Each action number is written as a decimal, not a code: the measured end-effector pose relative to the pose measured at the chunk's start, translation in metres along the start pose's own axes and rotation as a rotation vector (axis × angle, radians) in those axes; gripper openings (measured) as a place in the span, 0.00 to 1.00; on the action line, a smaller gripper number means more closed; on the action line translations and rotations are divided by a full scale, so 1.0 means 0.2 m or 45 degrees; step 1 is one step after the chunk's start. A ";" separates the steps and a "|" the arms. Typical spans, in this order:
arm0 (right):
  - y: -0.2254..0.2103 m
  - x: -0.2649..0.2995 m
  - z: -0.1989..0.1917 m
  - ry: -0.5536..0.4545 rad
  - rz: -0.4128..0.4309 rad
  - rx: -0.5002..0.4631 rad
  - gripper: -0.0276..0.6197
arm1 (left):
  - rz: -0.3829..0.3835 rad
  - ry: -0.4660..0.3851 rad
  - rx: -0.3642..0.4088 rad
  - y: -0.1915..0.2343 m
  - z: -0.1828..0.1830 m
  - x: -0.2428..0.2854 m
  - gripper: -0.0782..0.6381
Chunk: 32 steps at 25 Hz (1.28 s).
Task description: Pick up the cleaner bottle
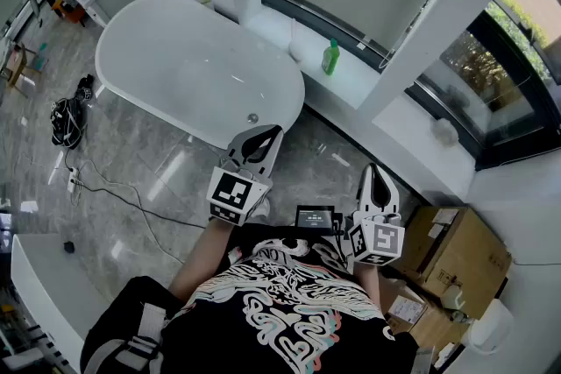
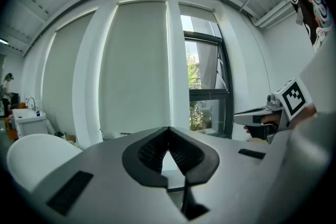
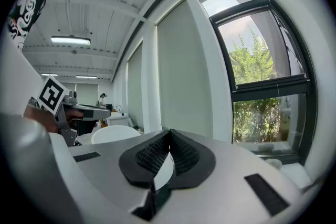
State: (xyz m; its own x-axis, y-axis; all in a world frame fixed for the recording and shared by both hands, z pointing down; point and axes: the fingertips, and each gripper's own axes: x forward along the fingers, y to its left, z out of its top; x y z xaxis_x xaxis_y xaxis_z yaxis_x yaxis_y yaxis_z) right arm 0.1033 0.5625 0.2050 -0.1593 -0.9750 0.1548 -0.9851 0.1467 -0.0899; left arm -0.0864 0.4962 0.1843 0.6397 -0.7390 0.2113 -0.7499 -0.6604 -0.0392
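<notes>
Two closed, empty: left hand-held gripper (image 1: 270, 130), right hand-held gripper (image 1: 373, 168); one green cleaner bottle (image 1: 330, 57) stands on the sill (image 1: 359, 81).

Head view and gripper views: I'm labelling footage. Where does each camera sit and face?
Head view: head-mounted, steeply down at bathtub, cleaner bottle; shows shirt, left claw, right claw.
Left gripper view: rides left claw, faces blinds; shows right claw.
Right gripper view: rides right claw, faces window; shows left claw.
Shared: bathtub in all three.
</notes>
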 end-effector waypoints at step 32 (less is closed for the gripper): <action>-0.20 -0.08 -0.09 0.005 0.011 0.024 0.09 | 0.069 -0.015 0.029 -0.18 0.00 0.03 0.13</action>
State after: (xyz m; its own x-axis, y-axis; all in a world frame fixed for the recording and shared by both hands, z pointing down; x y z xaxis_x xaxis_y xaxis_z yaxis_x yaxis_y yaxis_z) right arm 0.1442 0.5764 0.2246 -0.1682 -0.9730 0.1581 -0.9823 0.1519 -0.1100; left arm -0.0561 0.5150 0.1864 0.6006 -0.7750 0.1965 -0.7794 -0.6224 -0.0721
